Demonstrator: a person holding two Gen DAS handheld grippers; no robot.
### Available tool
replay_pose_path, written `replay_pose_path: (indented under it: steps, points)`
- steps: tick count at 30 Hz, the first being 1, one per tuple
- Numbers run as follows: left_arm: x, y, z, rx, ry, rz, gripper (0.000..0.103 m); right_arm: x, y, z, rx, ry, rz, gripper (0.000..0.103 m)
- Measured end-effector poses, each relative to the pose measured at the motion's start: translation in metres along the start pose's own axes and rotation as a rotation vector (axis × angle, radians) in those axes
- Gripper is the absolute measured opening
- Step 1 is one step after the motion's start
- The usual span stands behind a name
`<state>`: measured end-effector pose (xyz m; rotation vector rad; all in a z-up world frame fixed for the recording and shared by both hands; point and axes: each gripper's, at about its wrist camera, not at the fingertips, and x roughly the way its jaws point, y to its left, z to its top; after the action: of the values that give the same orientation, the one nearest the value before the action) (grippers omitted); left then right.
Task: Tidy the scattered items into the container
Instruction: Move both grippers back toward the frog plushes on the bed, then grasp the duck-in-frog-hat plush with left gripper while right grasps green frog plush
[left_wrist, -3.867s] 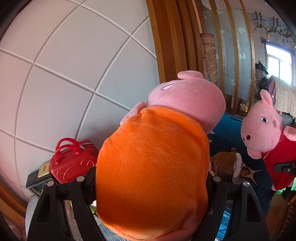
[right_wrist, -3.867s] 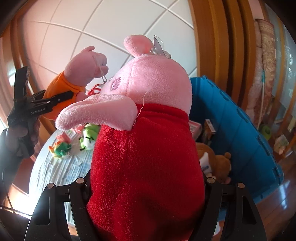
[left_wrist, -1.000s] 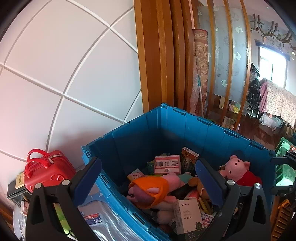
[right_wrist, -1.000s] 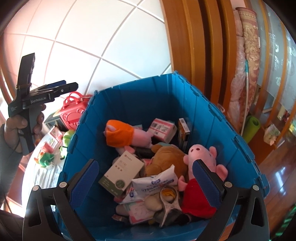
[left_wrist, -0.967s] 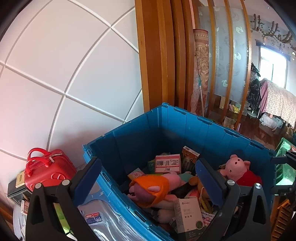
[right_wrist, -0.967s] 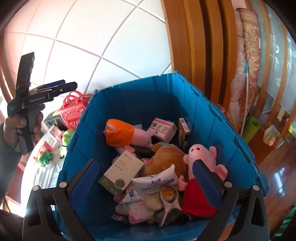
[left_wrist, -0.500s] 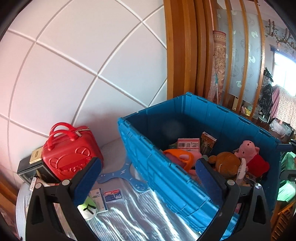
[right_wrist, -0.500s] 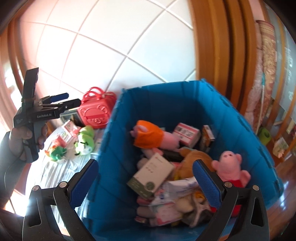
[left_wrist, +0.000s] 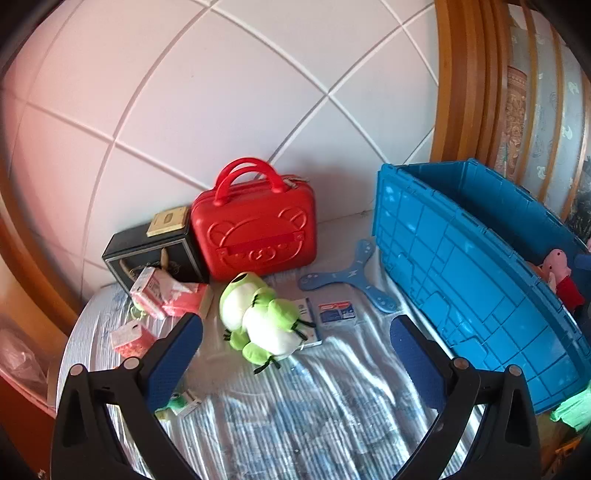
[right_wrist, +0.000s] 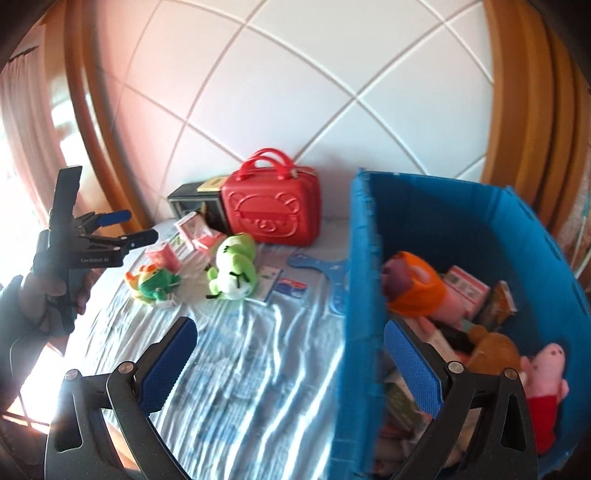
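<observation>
White diamond-tiled wall (left_wrist: 229, 96) between curved wooden frames (right_wrist: 524, 110)

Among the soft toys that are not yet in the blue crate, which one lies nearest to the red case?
The green and white frog plush, lying just in front of the red case. The smaller green and orange plush lies farther away, towards the left tongs.

Ahead of the left fingers (left_wrist: 173, 354) lies the frog plush (left_wrist: 264, 319), with the suitcase (left_wrist: 255, 230) behind it. The crate (left_wrist: 472, 266) stands beyond the right-hand finger, the boomerang (left_wrist: 354, 280) before its wall.
</observation>
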<state>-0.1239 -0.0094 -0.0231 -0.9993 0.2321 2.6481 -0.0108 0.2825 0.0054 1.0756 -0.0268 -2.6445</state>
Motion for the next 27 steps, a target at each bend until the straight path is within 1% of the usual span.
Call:
replay_pose_path:
  steps: [6, 12, 17, 20, 24, 27]
  points:
    - [0.006, 0.074, -0.035, -0.061, 0.043, 0.060, 0.102, 0.060, 0.052, 0.013, -0.036, 0.052, 0.036, 0.103]
    - [0.032, 0.145, -0.081, -0.099, 0.118, 0.117, 0.102, 0.139, 0.097, 0.023, -0.072, 0.112, 0.047, 0.103]
    - [0.062, 0.192, -0.114, -0.083, 0.168, 0.144, 0.102, 0.204, 0.128, 0.027, -0.095, 0.158, 0.053, 0.103]
    - [0.082, 0.215, -0.126, -0.068, 0.191, 0.153, 0.102, 0.243, 0.142, 0.026, -0.109, 0.194, 0.051, 0.103]
    - [0.114, 0.238, -0.139, -0.044, 0.222, 0.141, 0.102, 0.292, 0.151, 0.026, -0.117, 0.239, 0.037, 0.103]
    - [0.140, 0.245, -0.148, 0.009, 0.244, 0.117, 0.102, 0.326, 0.150, 0.027, -0.116, 0.270, 0.013, 0.103]
